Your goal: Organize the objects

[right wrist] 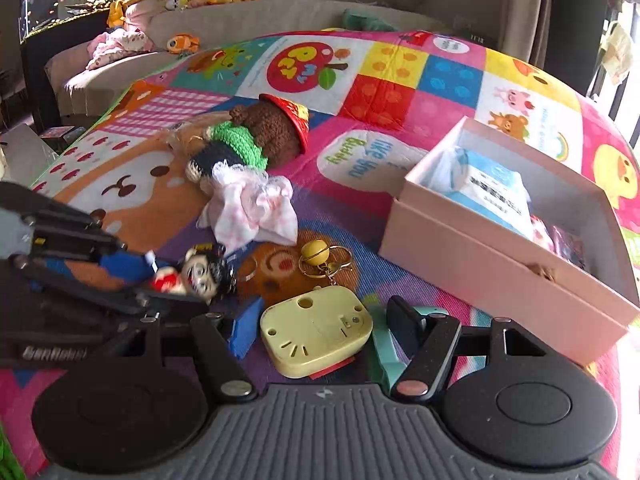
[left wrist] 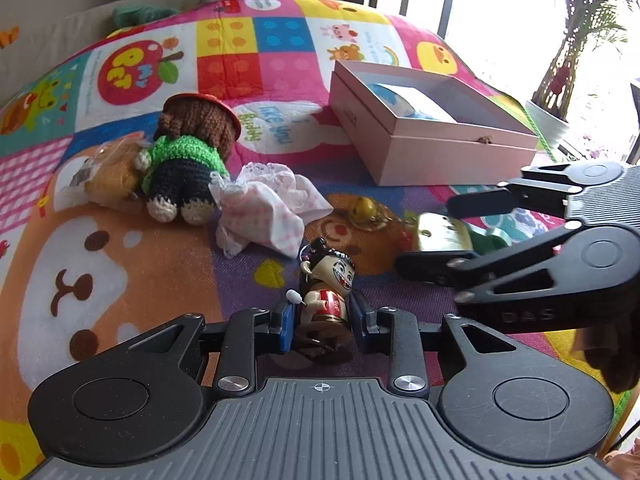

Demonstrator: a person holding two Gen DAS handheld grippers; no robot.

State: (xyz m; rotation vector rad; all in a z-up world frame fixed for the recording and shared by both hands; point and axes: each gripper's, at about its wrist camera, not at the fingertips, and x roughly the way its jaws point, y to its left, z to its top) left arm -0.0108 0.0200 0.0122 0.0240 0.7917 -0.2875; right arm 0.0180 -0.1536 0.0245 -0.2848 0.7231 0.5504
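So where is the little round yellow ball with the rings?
The yellow ball keychain lies on the mat in the middle of the right wrist view, between the pink checked cloth and the flat yellow toy, left of the pink box.

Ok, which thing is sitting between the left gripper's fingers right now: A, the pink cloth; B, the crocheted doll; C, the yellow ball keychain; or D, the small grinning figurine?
D: the figurine stands between the left gripper's blue pads, while the doll, cloth and keychain lie farther out on the mat.
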